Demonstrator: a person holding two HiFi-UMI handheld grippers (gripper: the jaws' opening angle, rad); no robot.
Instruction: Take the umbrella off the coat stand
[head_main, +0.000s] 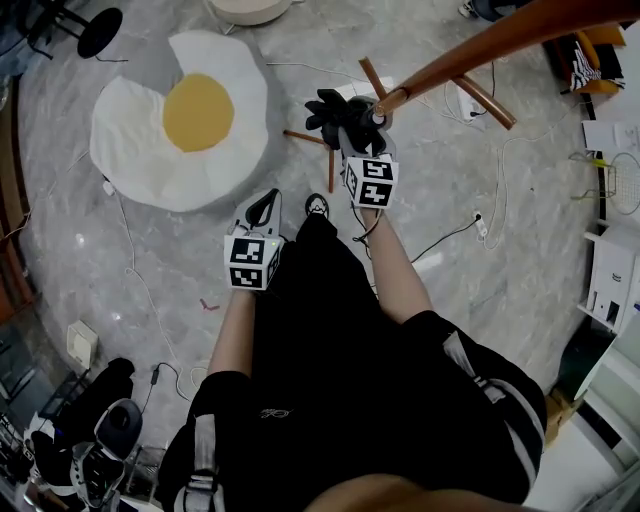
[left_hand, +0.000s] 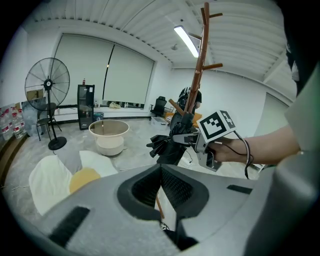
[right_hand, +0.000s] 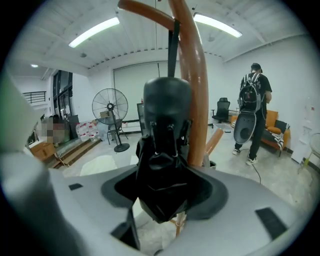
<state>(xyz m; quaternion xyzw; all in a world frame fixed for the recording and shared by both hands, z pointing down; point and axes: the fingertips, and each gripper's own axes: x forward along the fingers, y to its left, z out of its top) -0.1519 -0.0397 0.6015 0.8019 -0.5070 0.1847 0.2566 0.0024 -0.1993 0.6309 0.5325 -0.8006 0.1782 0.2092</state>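
Note:
A black folded umbrella hangs from a peg of the brown wooden coat stand, close against its pole. My right gripper is shut on the umbrella. In the right gripper view the umbrella fills the space between the jaws of the right gripper, with the stand's pole just behind and its strap running up to a peg. The left gripper view shows the umbrella held at the stand. My left gripper hangs lower left, apart from the stand, shut on nothing.
A fried-egg floor cushion lies to the left. The stand's legs spread over the marble floor among cables. A beige tub and a floor fan stand beyond. A person with a backpack stands far right.

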